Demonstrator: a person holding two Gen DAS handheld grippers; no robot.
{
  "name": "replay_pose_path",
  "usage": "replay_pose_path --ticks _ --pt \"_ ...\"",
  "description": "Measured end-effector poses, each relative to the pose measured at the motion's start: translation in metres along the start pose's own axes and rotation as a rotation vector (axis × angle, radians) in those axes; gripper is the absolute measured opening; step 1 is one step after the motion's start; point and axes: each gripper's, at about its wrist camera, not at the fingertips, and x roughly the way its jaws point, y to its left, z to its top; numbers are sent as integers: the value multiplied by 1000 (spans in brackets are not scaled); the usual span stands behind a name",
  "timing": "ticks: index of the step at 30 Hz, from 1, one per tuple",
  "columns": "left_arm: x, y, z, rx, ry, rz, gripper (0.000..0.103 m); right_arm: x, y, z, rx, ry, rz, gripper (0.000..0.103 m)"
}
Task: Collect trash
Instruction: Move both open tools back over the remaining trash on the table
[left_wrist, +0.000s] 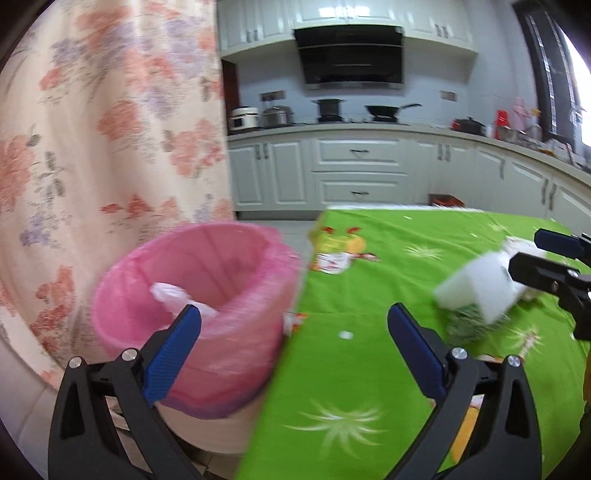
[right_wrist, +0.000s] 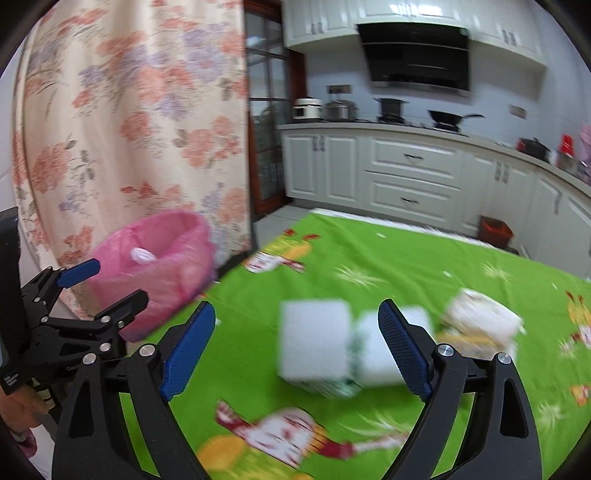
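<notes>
Right gripper agape before blurred white cartons, print illegible.

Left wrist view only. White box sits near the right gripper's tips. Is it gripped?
Observer: No. The right gripper is wide open. The white box lies on the green cloth ahead of it, and the fingers are not pressing on it.
Operator: Just one box?
Observer: Two. A second white box sits against its right side, partly behind the gripper.
Operator: Anything else there to collect?
Observer: Yes. A crumpled pale wrapper lies on the cloth to the right of the boxes. It's blurred, so I can't tell what it is.
</notes>
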Motion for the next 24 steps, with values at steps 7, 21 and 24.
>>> replay_pose_path --ticks 7,21,24 --pt "3 -46 -10 35 16 -103 98 -12 -46 -26 85 30 -94 85" --pt "17 -103 -11 85 83 -170 98 -19 -111 -52 192 76 -244 85" --pt "19 -112 -8 81 83 -164 98 -18 -119 -55 195 89 -267 84"
